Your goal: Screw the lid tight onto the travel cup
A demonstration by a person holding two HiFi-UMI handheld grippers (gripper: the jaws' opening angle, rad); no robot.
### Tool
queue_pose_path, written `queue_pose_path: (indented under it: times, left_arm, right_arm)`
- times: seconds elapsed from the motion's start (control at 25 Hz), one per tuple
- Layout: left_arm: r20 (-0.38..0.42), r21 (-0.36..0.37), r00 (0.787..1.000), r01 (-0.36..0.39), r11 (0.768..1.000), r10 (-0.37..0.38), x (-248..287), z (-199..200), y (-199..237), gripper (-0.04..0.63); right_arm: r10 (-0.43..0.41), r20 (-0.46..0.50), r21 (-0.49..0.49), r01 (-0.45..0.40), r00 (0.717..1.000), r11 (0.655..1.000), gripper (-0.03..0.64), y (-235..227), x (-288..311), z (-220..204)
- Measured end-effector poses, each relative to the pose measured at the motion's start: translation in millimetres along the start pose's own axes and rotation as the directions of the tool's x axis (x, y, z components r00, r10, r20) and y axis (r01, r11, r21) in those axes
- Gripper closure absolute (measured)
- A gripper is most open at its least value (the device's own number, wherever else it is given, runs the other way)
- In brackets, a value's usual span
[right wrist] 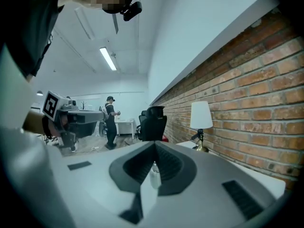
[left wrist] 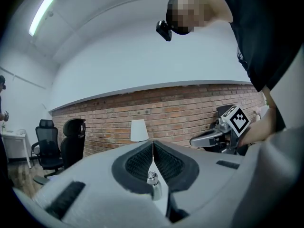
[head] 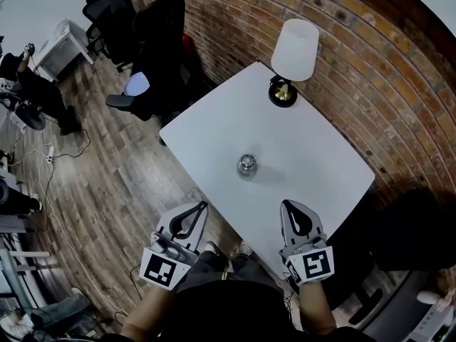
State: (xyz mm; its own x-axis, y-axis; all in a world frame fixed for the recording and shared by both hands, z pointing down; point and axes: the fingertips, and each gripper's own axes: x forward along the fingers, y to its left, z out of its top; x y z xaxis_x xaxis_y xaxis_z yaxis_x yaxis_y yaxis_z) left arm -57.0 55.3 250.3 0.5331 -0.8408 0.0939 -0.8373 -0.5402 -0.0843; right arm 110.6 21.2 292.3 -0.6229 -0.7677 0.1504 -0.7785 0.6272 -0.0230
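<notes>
A small steel travel cup (head: 246,164) with its lid on stands upright in the middle of the white table (head: 313,162). My left gripper (head: 201,206) hovers off the table's near-left edge, jaws shut and empty. My right gripper (head: 288,205) sits over the near edge, also shut with nothing in it. Both point toward the cup and are well short of it. In the left gripper view the cup (left wrist: 152,185) shows just past the closed jaws of that gripper (left wrist: 153,146). The right gripper view shows the cup (right wrist: 154,174) beyond its closed gripper (right wrist: 155,148).
A table lamp (head: 293,57) with a white shade stands at the table's far corner by the brick wall (head: 370,55). Black office chairs (head: 153,45) stand off the table's far-left side. A person (right wrist: 110,121) stands far across the room. Wooden floor lies to the left.
</notes>
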Motion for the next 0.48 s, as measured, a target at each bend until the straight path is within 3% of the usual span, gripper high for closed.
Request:
queue_pose_path:
  times: [0.48]
  left_arm:
    - [0.010,-0.075,0.999,0.051,0.996,-0.051,14,-17,58,0.569]
  right_arm:
    - [-0.035,-0.095,-0.041,0.031,0.995,0.999,0.601,26,44,-9]
